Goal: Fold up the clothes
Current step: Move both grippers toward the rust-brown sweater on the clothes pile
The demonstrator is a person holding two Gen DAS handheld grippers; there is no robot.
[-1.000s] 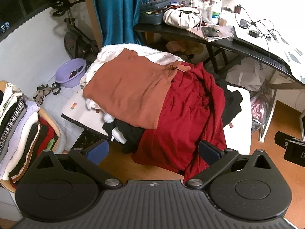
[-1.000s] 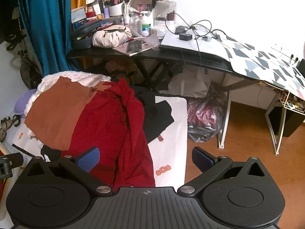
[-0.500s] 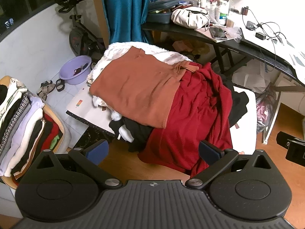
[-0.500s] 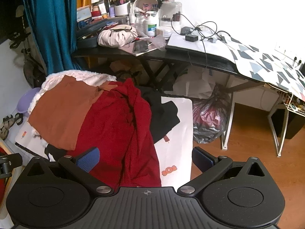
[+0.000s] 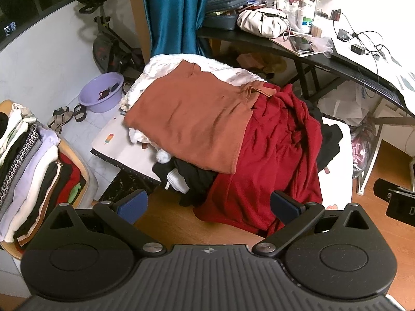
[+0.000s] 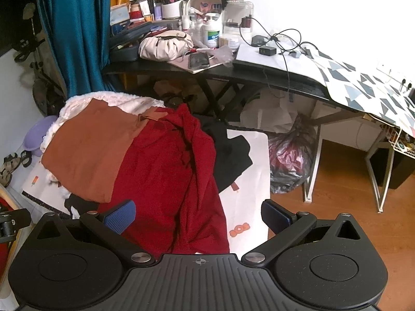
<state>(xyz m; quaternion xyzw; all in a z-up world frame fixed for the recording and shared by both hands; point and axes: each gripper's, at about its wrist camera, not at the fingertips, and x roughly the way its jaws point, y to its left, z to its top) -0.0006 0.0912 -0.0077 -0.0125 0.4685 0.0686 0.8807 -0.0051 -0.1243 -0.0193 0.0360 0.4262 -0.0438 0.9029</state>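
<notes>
A pile of clothes lies on a low white table [image 5: 339,171]. A rust-orange garment [image 5: 192,119] lies flat on top at the left, over a white fluffy piece [image 5: 181,61]. A crumpled dark red garment [image 5: 275,155] hangs over the near edge, with black clothes [image 5: 197,178] under it. In the right wrist view the rust-orange garment [image 6: 88,153], the dark red garment [image 6: 168,181] and a black garment [image 6: 228,153] show too. My left gripper [image 5: 208,204] is open and empty, above the pile's near edge. My right gripper [image 6: 198,213] is open and empty over the red garment.
A stack of folded clothes [image 5: 28,171] sits on a chair at the left. A purple basin [image 5: 101,92] and sandals [image 5: 61,118] lie on the floor. A cluttered black desk [image 6: 233,75] stands behind the pile, a plastic bag [image 6: 290,160] under it, a teal curtain [image 5: 173,13] beside it.
Both grippers have drawn back and lifted slightly, so the pile sits lower and a little farther in both views. The clothes have not moved. Both grippers stay open.
</notes>
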